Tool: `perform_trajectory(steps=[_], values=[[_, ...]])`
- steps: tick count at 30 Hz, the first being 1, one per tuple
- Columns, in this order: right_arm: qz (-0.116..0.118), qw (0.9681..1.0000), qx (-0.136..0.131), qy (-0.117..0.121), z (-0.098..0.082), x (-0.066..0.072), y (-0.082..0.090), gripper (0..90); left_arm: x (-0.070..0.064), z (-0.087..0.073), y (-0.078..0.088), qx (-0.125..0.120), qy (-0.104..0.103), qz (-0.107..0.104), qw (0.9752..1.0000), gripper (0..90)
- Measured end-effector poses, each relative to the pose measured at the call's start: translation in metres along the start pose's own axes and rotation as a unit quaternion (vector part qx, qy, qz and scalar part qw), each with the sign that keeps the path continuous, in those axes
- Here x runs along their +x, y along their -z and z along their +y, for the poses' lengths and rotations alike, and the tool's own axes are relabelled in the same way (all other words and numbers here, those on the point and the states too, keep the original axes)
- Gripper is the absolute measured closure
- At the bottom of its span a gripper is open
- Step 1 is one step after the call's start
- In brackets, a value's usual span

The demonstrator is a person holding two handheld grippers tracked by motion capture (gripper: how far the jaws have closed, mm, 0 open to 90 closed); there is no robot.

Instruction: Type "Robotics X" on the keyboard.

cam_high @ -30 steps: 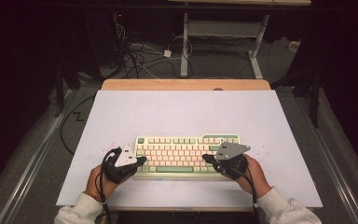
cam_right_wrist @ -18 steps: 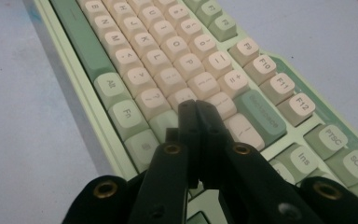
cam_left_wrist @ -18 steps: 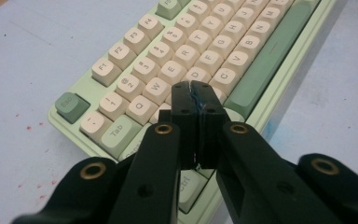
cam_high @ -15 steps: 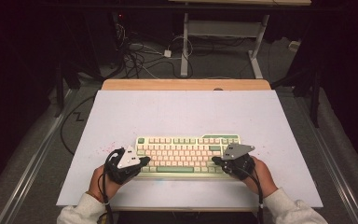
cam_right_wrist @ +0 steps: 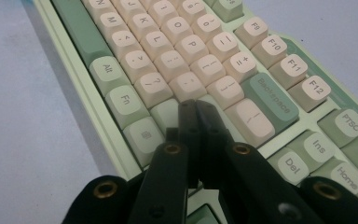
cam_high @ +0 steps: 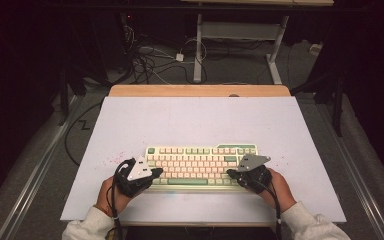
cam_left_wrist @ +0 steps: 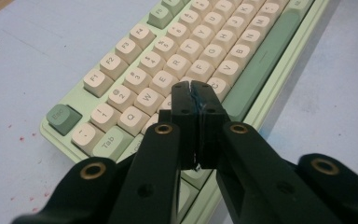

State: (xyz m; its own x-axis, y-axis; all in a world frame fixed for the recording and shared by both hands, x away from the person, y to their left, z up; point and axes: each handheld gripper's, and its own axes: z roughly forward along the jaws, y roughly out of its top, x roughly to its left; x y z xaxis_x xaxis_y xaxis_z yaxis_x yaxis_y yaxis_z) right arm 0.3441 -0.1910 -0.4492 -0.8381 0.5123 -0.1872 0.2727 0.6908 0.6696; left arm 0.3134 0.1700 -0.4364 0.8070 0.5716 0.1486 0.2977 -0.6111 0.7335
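The left gripper [cam_left_wrist: 196, 91] has its two black jaws pressed together with nothing between them; its tip hovers over the left part of the keyboard [cam_left_wrist: 177, 60], in the left gripper view just above the pale keys below the W and E caps, whether it touches a key I cannot tell. In the high view this left gripper [cam_high: 152, 172] sits at the keyboard's 8 o'clock corner, held by the person's left hand [cam_high: 111, 192]. The right gripper [cam_right_wrist: 196, 109] is likewise closed tight on nothing, its tip over the right end of the letter block, with the Backspace key [cam_right_wrist: 272, 95] at 2 o'clock from it and the Fn key [cam_right_wrist: 125, 100] at 9 o'clock. From above, the right gripper [cam_high: 232, 173] lies at the keyboard's 4 o'clock corner, in the right hand [cam_high: 277, 185]. The green and cream keyboard [cam_high: 202, 160] rests on the pale counter [cam_high: 195, 120], toward its 6 o'clock edge, between the two hands. Small red specks [cam_high: 114, 159] dot the counter at 9 o'clock from the keyboard
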Motion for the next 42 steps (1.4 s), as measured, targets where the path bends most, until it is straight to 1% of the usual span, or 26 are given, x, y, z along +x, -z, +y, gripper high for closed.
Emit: perform_trajectory(steps=[4, 7, 13, 18, 27, 39, 40, 42], values=[[0.002, 1.0000, -0.002, -0.006, -0.001, 0.000, 0.000, 90.0, -0.001, 0.004, -0.001, -0.006, 0.002, -0.005, 1.0000, 86.4], [0.000, 1.0000, -0.001, -0.005, 0.000, 0.000, 0.000, 90.0, -0.003, 0.008, -0.005, -0.005, -0.003, -0.010, 0.9999, 86.4], [0.000, 1.0000, -0.002, -0.006, 0.000, 0.000, 0.000, 90.0, -0.004, 0.012, -0.014, 0.005, -0.008, -0.017, 0.9998, 86.4], [0.001, 1.0000, -0.002, -0.008, 0.000, 0.000, -0.001, 90.0, -0.004, 0.012, -0.020, 0.010, -0.005, -0.020, 0.9997, 86.4], [0.001, 1.0000, -0.002, -0.007, 0.000, 0.000, -0.001, 90.0, -0.003, 0.010, -0.033, 0.029, -0.007, -0.023, 0.9993, 86.4], [-0.001, 1.0000, -0.002, -0.004, 0.000, 0.001, 0.000, 90.0, 0.000, 0.009, -0.038, 0.034, -0.005, -0.026, 0.9991, 86.4], [-0.002, 1.0000, -0.001, -0.005, 0.000, 0.001, 0.000, 90.0, 0.000, 0.009, -0.040, 0.042, -0.007, -0.026, 0.9988, 86.5], [-0.001, 1.0000, -0.001, -0.005, 0.000, 0.001, 0.000, 90.0, 0.000, 0.009, -0.040, 0.040, -0.007, -0.025, 0.9989, 87.4]])
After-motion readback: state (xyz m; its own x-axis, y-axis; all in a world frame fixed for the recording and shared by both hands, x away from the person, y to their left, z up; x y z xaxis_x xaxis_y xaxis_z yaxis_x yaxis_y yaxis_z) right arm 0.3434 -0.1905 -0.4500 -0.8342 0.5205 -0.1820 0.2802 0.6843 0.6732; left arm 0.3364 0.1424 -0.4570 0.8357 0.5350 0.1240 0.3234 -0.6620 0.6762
